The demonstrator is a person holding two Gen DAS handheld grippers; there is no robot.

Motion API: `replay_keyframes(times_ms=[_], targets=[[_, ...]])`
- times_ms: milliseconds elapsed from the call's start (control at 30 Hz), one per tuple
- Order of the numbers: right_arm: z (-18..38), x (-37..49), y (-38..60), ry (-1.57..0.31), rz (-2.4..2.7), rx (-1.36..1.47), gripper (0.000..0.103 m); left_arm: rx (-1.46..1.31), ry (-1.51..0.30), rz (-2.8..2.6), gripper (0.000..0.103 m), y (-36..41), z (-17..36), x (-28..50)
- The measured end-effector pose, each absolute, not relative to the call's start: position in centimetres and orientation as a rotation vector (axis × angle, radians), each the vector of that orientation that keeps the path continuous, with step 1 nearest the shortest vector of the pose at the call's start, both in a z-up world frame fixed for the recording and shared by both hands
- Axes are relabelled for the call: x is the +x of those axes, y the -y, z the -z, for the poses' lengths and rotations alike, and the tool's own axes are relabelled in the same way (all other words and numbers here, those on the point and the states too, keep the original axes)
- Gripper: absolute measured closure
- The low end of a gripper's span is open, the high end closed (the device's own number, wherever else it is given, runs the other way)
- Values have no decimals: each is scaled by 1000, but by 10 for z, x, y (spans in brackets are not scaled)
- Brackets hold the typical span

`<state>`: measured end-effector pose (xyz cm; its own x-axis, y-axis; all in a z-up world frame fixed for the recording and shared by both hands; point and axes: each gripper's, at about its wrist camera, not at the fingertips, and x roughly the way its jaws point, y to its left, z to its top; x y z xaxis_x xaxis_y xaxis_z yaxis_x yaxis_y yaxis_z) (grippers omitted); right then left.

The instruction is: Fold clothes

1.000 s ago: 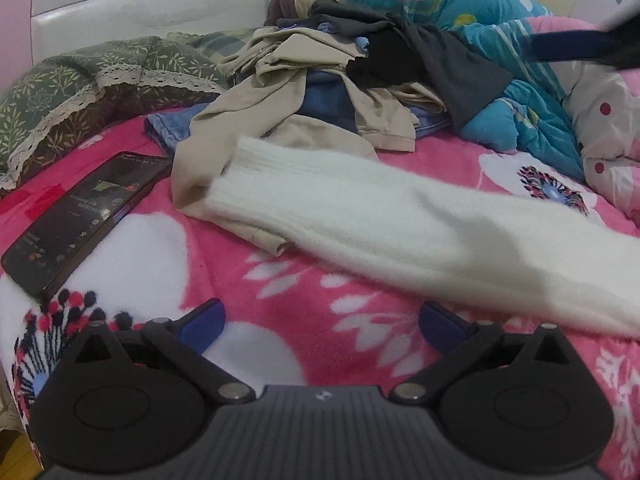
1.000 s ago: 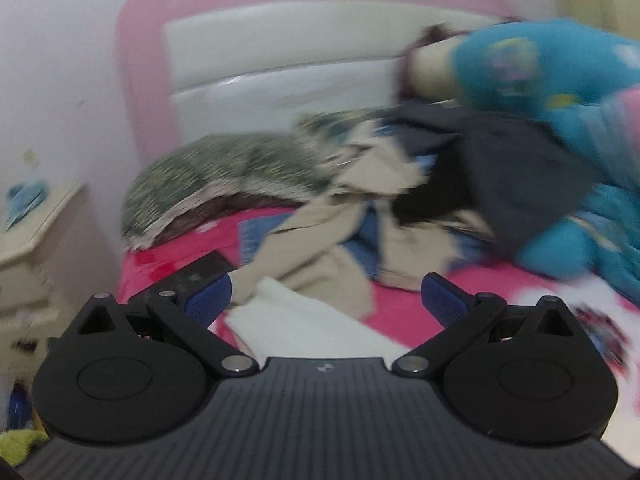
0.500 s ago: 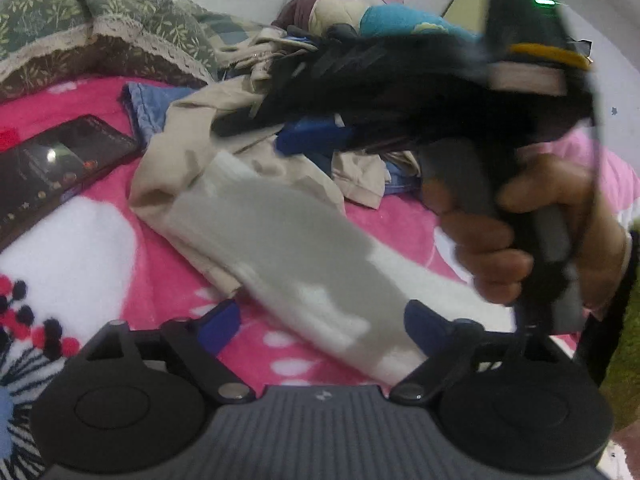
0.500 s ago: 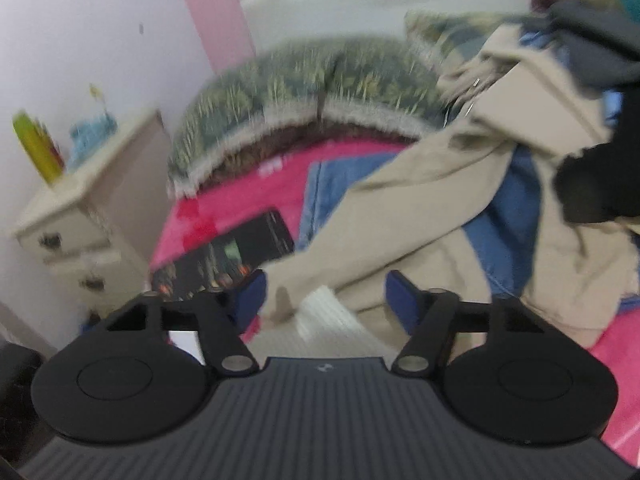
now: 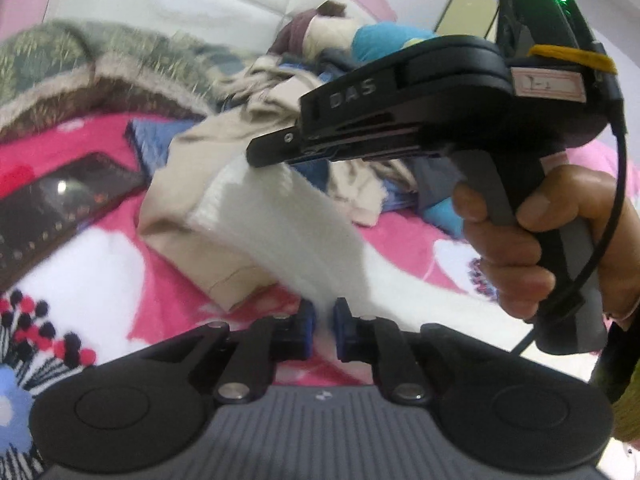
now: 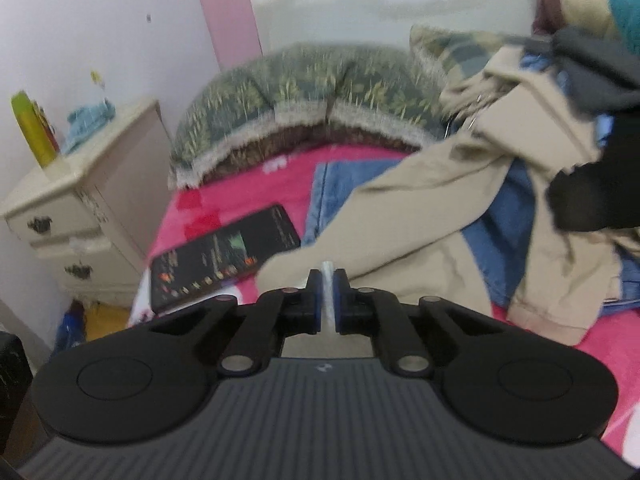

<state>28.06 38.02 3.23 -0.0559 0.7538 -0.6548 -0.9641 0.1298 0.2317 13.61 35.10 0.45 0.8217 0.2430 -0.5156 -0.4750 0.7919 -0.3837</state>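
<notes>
A white knit garment [image 5: 288, 224] lies across the pink floral bedspread [image 5: 80, 276]. My left gripper [image 5: 323, 320] is shut on its near edge. My right gripper [image 5: 272, 152] is shut on its far end, which is lifted off the bed; in the right wrist view a thin white strip of the garment [image 6: 327, 280] shows between the closed fingers of my right gripper [image 6: 327, 292]. A beige garment [image 5: 188, 216] lies under and beside the white one.
A pile of beige, blue and dark clothes [image 6: 520, 184] sits on the bed behind. A dark tablet [image 6: 224, 260] lies on the bedspread at left. Green patterned pillows [image 6: 304, 108] lean at the headboard. A cream nightstand [image 6: 76, 200] stands left of the bed.
Both grippers were open and have closed on the white garment. The right gripper swung in over the bed and took the far end; that end is now raised.
</notes>
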Motion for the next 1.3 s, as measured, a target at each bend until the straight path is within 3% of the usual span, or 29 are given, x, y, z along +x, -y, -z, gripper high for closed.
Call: replay_keyframes(times_ms=[400,600,933,1100,1167,1233,1300], targets=[[-149,260,-190,-562,-1293,-27,99,-338,-328,-72,93,-240,-85,112],[-168,220,-62,-468,-1135,78,99,-203,-368,112,93,-163,-97,107],[-80,121,74,-545,-844,297,99,178,-564,316,90,-64,-34,75],[-10,80,92,-675,-766,298,96,236,-694,356,79,-56,0,48],[5,64,93,-714,-766,276,94,215,-726,369,64,-60,0,37],[16,51,94,-753,-775,266,92,174,-750,361,58,-70,-5,32],[18,44,103,-787,-795,294,83,74,-790,361,57,-79,-10,34]])
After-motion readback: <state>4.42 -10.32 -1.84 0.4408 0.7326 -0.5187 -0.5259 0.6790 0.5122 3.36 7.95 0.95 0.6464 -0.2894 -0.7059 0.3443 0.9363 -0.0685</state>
